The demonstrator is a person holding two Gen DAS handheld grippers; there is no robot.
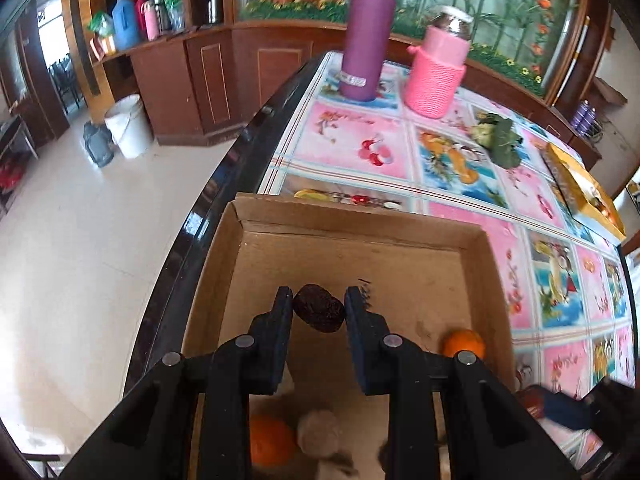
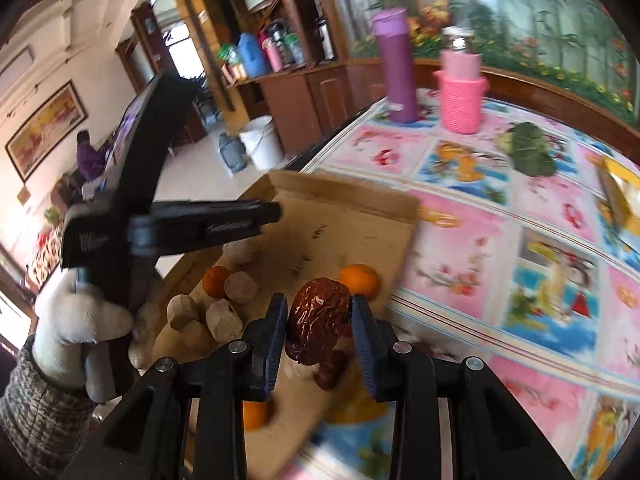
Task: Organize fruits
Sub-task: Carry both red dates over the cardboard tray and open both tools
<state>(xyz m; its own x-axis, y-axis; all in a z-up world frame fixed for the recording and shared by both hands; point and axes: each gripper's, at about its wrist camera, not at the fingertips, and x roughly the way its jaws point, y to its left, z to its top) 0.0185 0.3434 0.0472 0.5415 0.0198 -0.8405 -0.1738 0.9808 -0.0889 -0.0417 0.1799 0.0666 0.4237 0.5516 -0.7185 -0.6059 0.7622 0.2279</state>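
Observation:
A shallow cardboard box [image 1: 496, 272] stands at the table's near-left corner; it also shows in the right wrist view [image 2: 344, 208]. My left gripper [image 1: 319, 312] is over the box, shut on a dark red date [image 1: 319, 314]. My right gripper [image 2: 319, 316] is shut on a wrinkled red date [image 2: 318, 322] above the box's near right side. In the box lie small oranges [image 2: 359, 279] [image 1: 464, 343] and several beige round fruits [image 2: 240, 287]. Another date [image 2: 330, 372] lies under my right gripper. The left gripper's body [image 2: 224, 222] shows in the right wrist view, held by a gloved hand.
A purple flask [image 1: 370, 36] and a bottle in a pink knitted sleeve [image 1: 438, 76] stand at the table's far end. A green leafy bundle [image 1: 500, 140] lies mid-table. A yellow box [image 1: 584, 188] is at the right. The table's left edge [image 1: 208, 200] drops to the floor.

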